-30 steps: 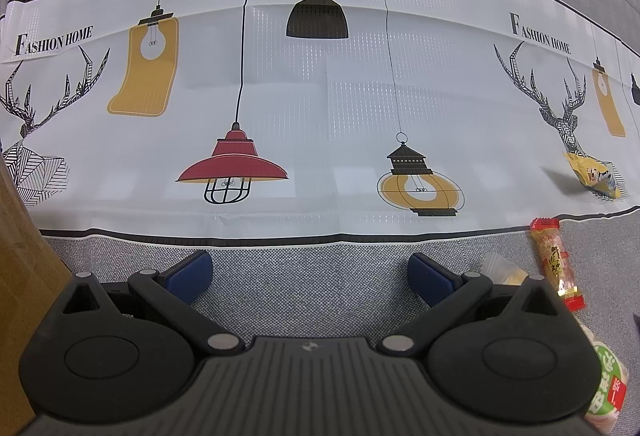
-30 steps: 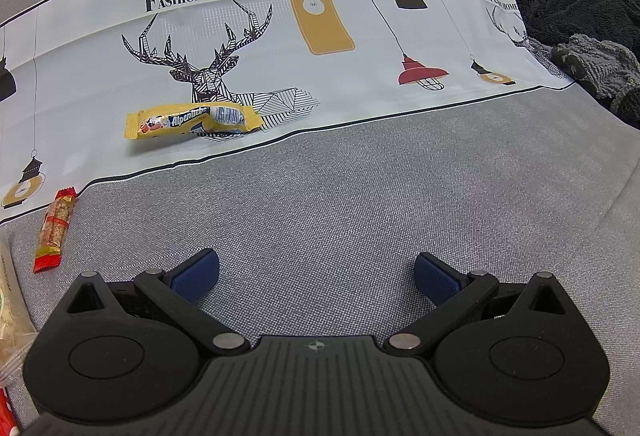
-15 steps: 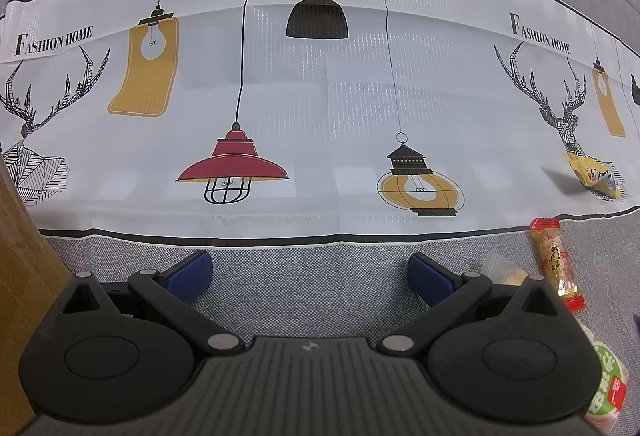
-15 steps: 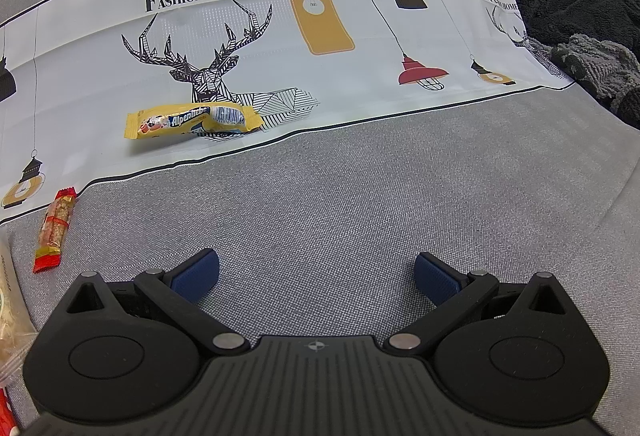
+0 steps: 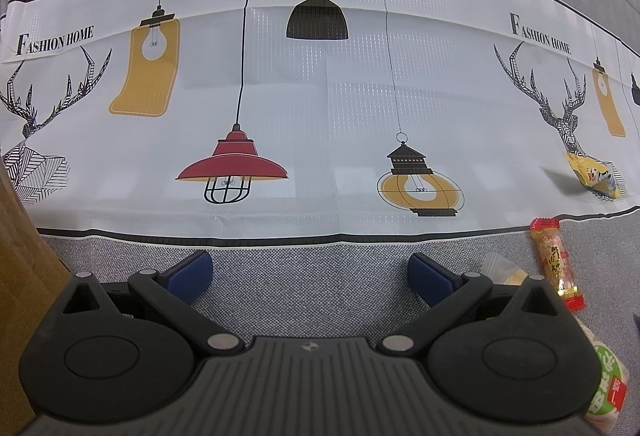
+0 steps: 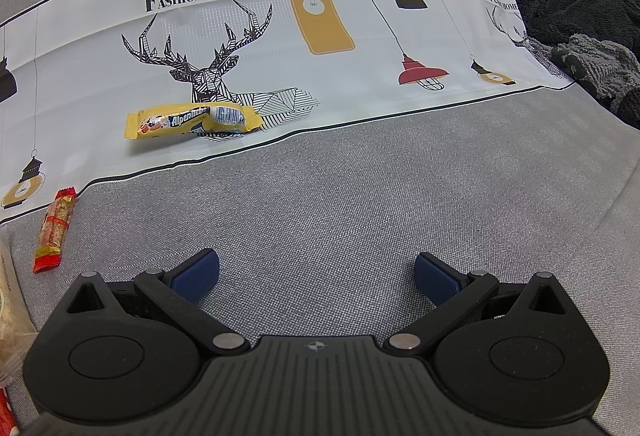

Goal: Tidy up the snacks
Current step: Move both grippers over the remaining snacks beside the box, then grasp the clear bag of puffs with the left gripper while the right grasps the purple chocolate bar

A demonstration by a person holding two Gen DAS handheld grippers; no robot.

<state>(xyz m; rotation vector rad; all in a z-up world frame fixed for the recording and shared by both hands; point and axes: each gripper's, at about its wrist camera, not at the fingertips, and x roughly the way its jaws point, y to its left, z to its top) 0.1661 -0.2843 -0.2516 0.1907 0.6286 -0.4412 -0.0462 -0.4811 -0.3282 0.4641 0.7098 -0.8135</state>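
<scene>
Grey woven fabric spreads under both our tools, and across its far part lies a white printed sheet with lamps, deer heads and the words "FASHION HOME". We cannot tell whether the grey surface is a sofa, a bed or a covered desk.

Our left gripper hovers low over the grey fabric just short of the sheet's black-lined edge, its jaws spread wide with nothing between the blue pads. At our far left a brown cardboard surface rises along the frame edge. To the right of the left gripper lies a red-ended snack bar, lengthwise on the grey fabric just beside the sheet's edge. Nearer to us, partly hidden behind the gripper body, we see a clear packet with something pale yellow, and at the lower right a packet with a green label.

Our right gripper also stands wide apart and empty over bare grey fabric. Ahead and to its left a yellow Alpenliebe candy pack rests on the sheet, over the deer print and near the sheet's edge. The red-ended snack bar shows at the left, well apart from the candy pack. Dark clothing is heaped at the far right.
</scene>
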